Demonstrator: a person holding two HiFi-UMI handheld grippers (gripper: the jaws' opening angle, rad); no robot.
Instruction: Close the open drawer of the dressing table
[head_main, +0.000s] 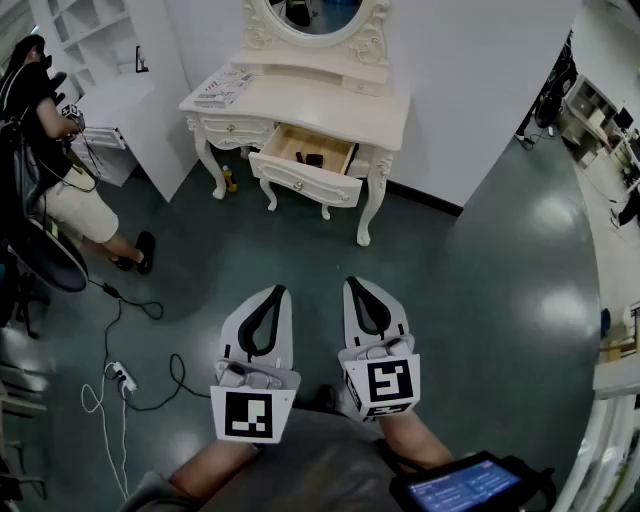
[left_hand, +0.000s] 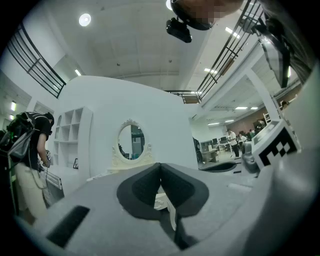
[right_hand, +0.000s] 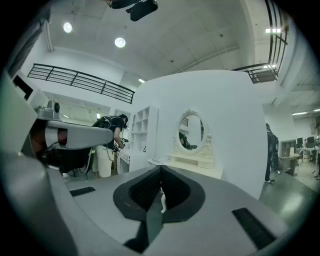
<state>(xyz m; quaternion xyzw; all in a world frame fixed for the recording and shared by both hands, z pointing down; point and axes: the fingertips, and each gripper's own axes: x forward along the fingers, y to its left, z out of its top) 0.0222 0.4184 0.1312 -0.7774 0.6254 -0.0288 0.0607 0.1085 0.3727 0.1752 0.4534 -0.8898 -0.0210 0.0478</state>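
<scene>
The cream dressing table (head_main: 300, 105) stands against the white wall, well ahead of me across the dark floor. Its middle drawer (head_main: 305, 168) is pulled out, and small dark items lie inside. Both grippers are held low and side by side, pointing level at the table and far short of it. The left gripper (head_main: 277, 291) is shut with nothing between its pads. The right gripper (head_main: 352, 284) is likewise shut and empty. The left gripper view shows its closed tips (left_hand: 160, 165) under the oval mirror (left_hand: 131, 142). In the right gripper view the tips (right_hand: 160, 168) also meet, with the mirror (right_hand: 192, 132) beyond.
A person (head_main: 55, 150) stands at the left beside a white shelf unit (head_main: 95, 50). A power strip and cables (head_main: 120, 376) lie on the floor at the left. Papers (head_main: 222, 88) rest on the tabletop, small bottles (head_main: 230, 180) stand under it. A tablet (head_main: 465, 485) is at the bottom right.
</scene>
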